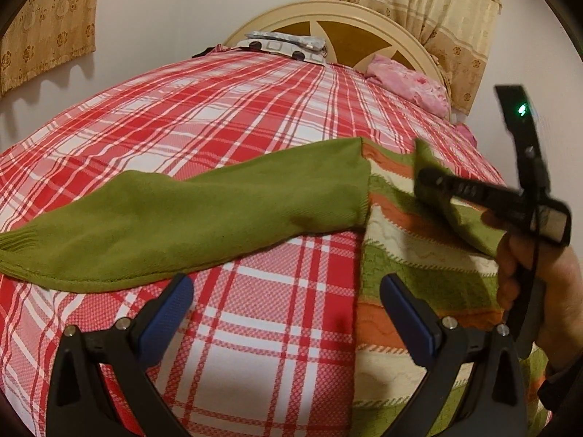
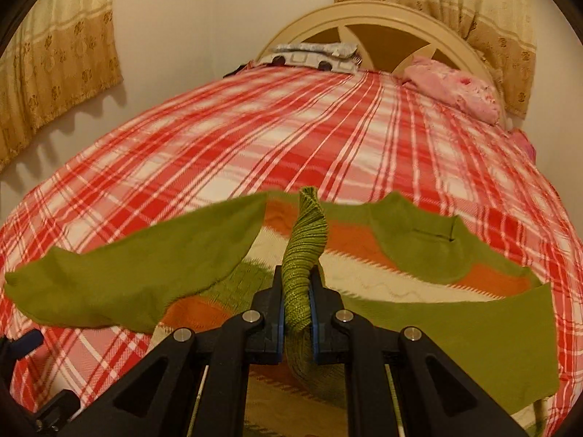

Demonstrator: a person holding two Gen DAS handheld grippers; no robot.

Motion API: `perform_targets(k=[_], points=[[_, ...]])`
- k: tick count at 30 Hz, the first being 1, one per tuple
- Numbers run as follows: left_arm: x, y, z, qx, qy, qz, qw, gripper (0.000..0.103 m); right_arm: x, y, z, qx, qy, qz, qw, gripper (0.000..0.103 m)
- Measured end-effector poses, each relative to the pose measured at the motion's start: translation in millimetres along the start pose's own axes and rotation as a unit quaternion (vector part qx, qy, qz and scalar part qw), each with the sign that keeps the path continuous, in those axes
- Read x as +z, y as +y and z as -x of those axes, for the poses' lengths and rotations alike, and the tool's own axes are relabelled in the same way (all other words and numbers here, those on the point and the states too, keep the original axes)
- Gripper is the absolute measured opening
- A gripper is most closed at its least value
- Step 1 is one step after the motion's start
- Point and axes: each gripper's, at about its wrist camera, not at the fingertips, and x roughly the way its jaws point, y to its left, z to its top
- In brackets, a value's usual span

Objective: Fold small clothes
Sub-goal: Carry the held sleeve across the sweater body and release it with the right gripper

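A small knit sweater with green sleeves and a green, orange and cream striped body [image 1: 408, 240] lies on the plaid bed. Its left sleeve [image 1: 175, 218] stretches flat to the left. My left gripper [image 1: 288, 306] is open and empty, low over the bedspread just below that sleeve, beside the body's left edge. My right gripper [image 2: 297, 302] is shut on the ribbed green cuff [image 2: 306, 255] of the other sleeve and holds it up over the striped body [image 2: 364, 273]. The right gripper also shows in the left wrist view [image 1: 430, 178], holding green cloth.
The red and white plaid bedspread [image 1: 226, 116] covers the bed. Patterned pillows [image 1: 284, 45] and a pink cloth bundle [image 1: 408, 82] lie by the cream headboard [image 1: 349, 18]. Curtains [image 1: 430, 7] hang behind. A wall runs along the left side.
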Motion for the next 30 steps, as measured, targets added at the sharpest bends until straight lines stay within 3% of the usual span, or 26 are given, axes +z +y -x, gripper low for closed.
perform_targets(k=[1, 2, 3, 5, 7, 10, 16, 22, 23, 25, 26, 30], points=[[0, 0, 0, 0.000, 0.000, 0.000, 1.0000, 0.103, -4, 4, -5, 0.007, 0.010, 0.008, 1.000, 0.011], [0, 0, 1, 0.000, -0.001, -0.001, 1.0000, 0.103, -8, 8, -10, 0.020, 0.022, 0.016, 0.999, 0.018], [-1, 0, 1, 0.000, 0.000, -0.001, 1.0000, 0.103, -14, 14, -14, 0.056, 0.036, 0.027, 0.997, 0.034], [-1, 0, 2, -0.001, 0.001, -0.002, 1.0000, 0.103, -23, 23, -13, 0.097, 0.040, 0.040, 0.994, 0.044], [-2, 0, 5, 0.000, 0.000, -0.003, 1.0000, 0.103, -31, 29, -4, 0.087, 0.033, 0.065, 0.993, 0.044], [-2, 1, 7, 0.004, -0.003, -0.005, 1.0000, 0.103, -40, 17, 8, 0.087, 0.030, 0.052, 0.994, 0.044], [-3, -3, 9, -0.002, -0.001, -0.001, 1.0000, 0.103, -55, -10, 12, 0.034, 0.051, 0.062, 0.996, 0.044], [-8, -11, 12, -0.008, 0.004, -0.005, 0.9999, 0.103, -56, 17, 0, 0.014, 0.050, 0.119, 0.992, 0.044], [-8, -11, 13, -0.007, 0.004, -0.006, 0.9999, 0.103, -55, 23, -3, 0.001, 0.046, 0.131, 0.990, 0.044], [-9, -8, 15, -0.004, 0.004, -0.004, 1.0000, 0.103, -48, 29, -3, -0.009, 0.033, 0.127, 0.991, 0.010], [-9, -4, 16, -0.002, 0.005, -0.002, 1.0000, 0.103, -44, 29, 0, -0.013, 0.026, 0.116, 0.993, 0.004], [-10, 6, 16, 0.004, 0.008, 0.007, 0.9999, 0.103, -31, 28, 6, -0.009, 0.008, 0.090, 0.996, 0.004]])
